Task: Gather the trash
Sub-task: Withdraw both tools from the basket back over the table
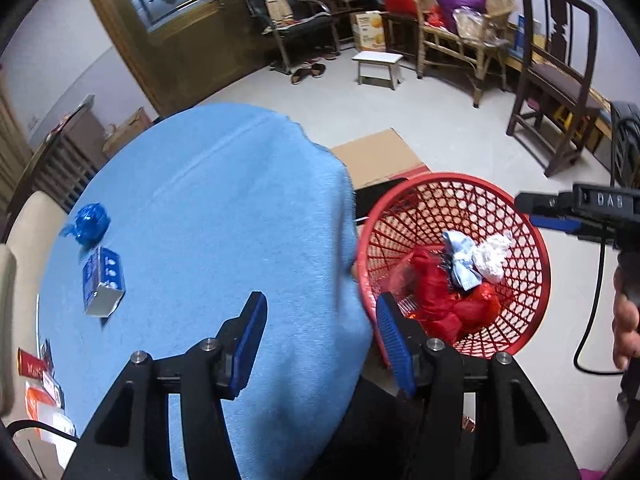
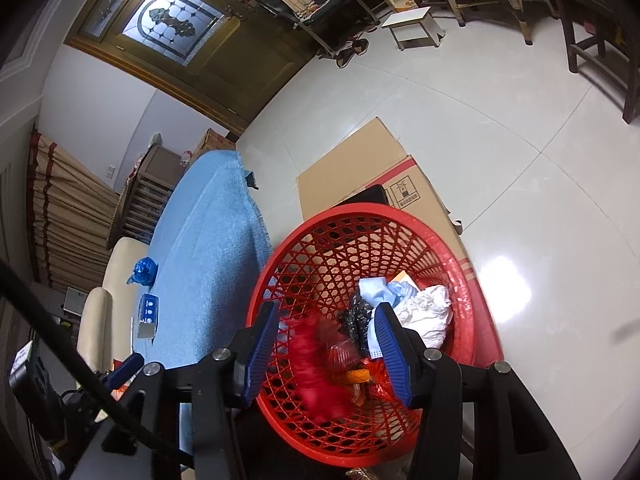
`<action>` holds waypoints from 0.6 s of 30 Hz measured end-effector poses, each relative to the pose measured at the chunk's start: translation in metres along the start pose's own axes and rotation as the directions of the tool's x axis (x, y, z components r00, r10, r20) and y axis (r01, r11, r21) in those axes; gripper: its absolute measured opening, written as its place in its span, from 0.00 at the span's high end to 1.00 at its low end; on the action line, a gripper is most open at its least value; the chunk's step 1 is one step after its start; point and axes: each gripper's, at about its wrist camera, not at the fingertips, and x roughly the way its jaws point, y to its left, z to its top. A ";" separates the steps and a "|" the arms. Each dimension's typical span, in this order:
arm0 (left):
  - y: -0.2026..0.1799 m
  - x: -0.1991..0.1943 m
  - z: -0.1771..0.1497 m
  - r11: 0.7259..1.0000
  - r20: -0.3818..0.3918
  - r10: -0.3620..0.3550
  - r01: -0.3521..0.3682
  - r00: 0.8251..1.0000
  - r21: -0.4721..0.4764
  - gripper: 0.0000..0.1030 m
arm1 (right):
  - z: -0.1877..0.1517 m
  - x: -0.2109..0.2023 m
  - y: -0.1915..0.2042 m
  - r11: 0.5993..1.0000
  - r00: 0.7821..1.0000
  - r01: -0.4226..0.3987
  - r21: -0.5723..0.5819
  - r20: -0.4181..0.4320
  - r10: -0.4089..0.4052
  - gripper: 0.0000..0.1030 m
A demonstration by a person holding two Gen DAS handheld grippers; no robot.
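A red mesh basket (image 1: 440, 180) (image 2: 360, 210) stands beside the blue-towelled table (image 1: 220, 200) (image 2: 216, 240). It holds a red bag (image 1: 436, 292), white crumpled paper (image 1: 494, 258) (image 2: 428, 308), a light blue mask (image 1: 462, 264) and a black wrapper (image 2: 356, 316). A blurred red piece (image 2: 312, 356) lies in it under my right gripper (image 2: 326, 340), which is open with nothing gripped. My left gripper (image 1: 320, 336) is open and empty over the table's edge. On the table lie a crumpled blue wrapper (image 1: 86, 220) (image 2: 143, 272) and a small blue carton (image 1: 102, 282) (image 2: 148, 314).
A flattened cardboard box (image 1: 376, 156) (image 2: 360, 160) lies on the floor behind the basket. A dark wooden chair (image 1: 560, 80), a wicker chair (image 1: 460, 28) and a white stool (image 1: 378, 64) stand at the back. A person's hand (image 1: 626, 328) shows at the right edge.
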 end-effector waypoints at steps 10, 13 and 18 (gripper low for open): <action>0.028 -0.008 -0.012 0.997 0.018 0.019 -0.018 1.000 -0.072 0.44 | -0.004 0.003 0.021 0.999 1.000 -0.001 -0.045 -0.011 0.001 0.48; 0.042 -0.010 -0.019 0.994 0.017 0.033 -0.031 0.999 -0.103 0.44 | -0.003 0.005 0.025 0.999 1.000 -0.008 -0.040 -0.018 0.008 0.48; 0.075 -0.010 -0.041 0.982 0.001 0.059 -0.057 0.998 -0.181 0.44 | -0.006 0.012 0.044 0.998 0.999 -0.009 -0.069 -0.033 0.007 0.48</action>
